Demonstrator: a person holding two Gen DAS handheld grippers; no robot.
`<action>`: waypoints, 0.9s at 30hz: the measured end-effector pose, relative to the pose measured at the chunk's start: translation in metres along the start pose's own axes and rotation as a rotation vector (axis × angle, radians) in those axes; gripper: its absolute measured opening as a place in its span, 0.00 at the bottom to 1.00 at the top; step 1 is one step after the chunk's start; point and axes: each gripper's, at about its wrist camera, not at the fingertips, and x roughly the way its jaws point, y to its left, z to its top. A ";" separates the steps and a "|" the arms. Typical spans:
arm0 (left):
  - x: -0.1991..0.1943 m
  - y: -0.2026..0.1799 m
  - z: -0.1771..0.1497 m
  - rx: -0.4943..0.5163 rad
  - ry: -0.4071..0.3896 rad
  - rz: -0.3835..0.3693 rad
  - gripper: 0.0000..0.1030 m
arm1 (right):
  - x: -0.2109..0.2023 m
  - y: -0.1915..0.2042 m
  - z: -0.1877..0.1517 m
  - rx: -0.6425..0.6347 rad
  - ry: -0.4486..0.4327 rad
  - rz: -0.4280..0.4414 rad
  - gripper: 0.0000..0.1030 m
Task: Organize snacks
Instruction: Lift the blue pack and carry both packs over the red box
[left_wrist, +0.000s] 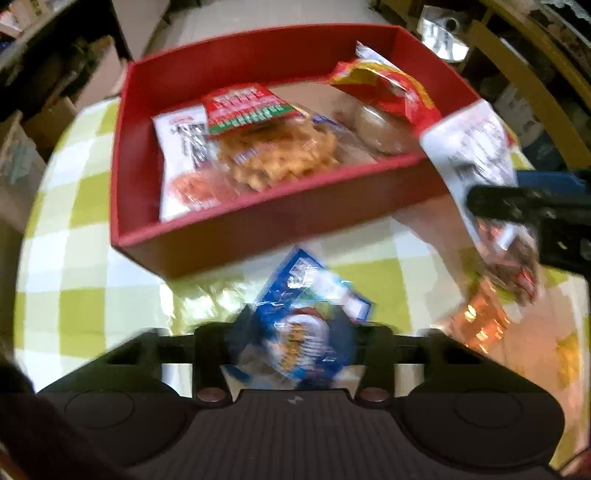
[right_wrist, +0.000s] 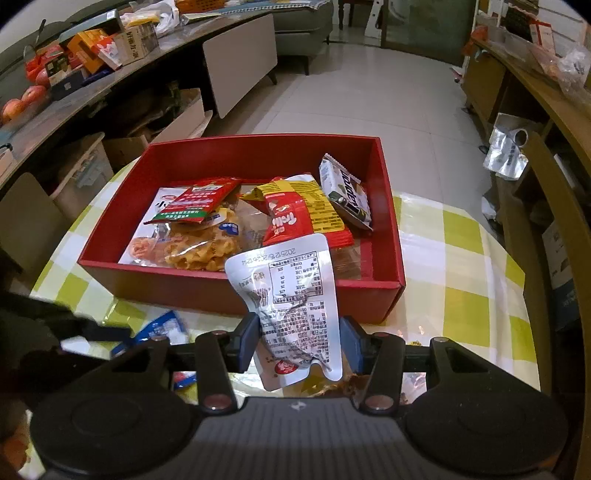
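Nearest the left wrist camera, the left gripper (left_wrist: 291, 347) has its jaws drawn in on a blue snack packet (left_wrist: 303, 325), the pads pressing its crumpled sides; the blur makes it hard to tell whether the packet has left the checked tablecloth (left_wrist: 74, 295) or only been pinched where it lay, but the pose, nose down over the cloth just short of the box, reads as a pickup so that this loose packet can join the others. In the right wrist view, the right gripper (right_wrist: 297, 343) is clamped as tight as it goes on the lower part of a white pouch (right_wrist: 284, 295), which stands up between the pads with its printed back toward the camera and its top edge leaning over the near wall of the red box (right_wrist: 240, 291); held there, it looks ready to be dropped inside, probably into the free floor at the right. An orange foil wrapper (left_wrist: 480, 321) lies on the cloth beside the right gripper, so that one is left to gather. Further off, inside the box, lie a clear bag of golden crisps (right_wrist: 199, 247), a red-topped packet (right_wrist: 199, 201) over it, a red and yellow packet (right_wrist: 295, 218), and a small dark wafer packet (right_wrist: 345, 192) propped by the far right corner, all loosely heaped towards the left and middle
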 end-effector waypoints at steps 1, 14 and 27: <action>-0.001 -0.004 -0.002 0.026 0.000 0.011 0.49 | -0.001 0.000 0.000 0.000 -0.002 0.001 0.52; 0.007 -0.022 -0.011 0.188 0.010 0.030 0.66 | -0.002 -0.001 -0.003 -0.006 0.002 0.000 0.52; -0.002 -0.027 -0.009 0.197 -0.011 0.091 0.81 | -0.005 0.003 -0.003 -0.007 -0.009 0.001 0.52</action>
